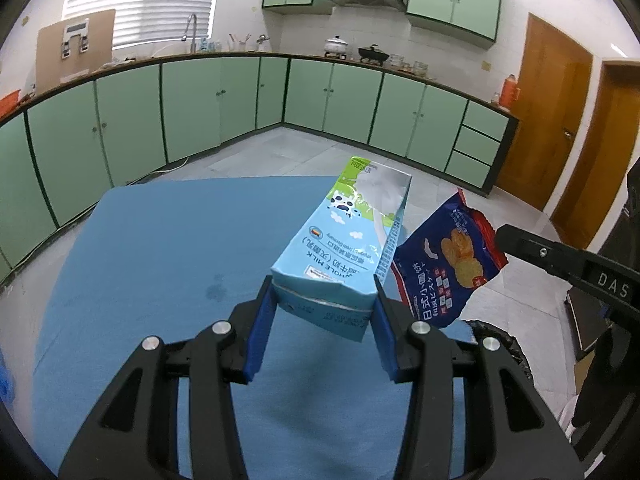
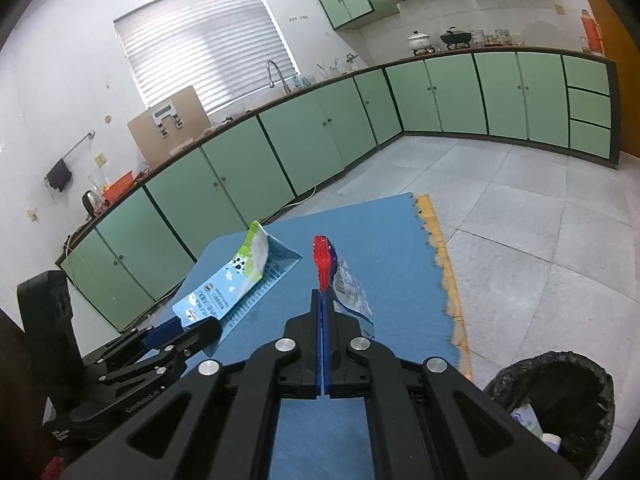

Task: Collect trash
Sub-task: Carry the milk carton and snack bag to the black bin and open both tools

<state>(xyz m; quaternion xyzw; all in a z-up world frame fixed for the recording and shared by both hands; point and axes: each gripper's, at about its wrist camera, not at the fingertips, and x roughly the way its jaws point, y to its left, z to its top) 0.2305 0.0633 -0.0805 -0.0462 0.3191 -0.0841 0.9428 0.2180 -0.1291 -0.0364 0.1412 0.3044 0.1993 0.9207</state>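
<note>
Blue pads of the left claw clamp the milk carton, hiding its base; right claw pinches the snack wrapper.

Trash bin cut by frame edge

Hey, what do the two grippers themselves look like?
Both the left gripper and right gripper are matte black with angular, cut-out linkage arms, round silver bolt heads at the joints, and flat blue pads lining the fingers. White lettering marks the black bodies.
</note>
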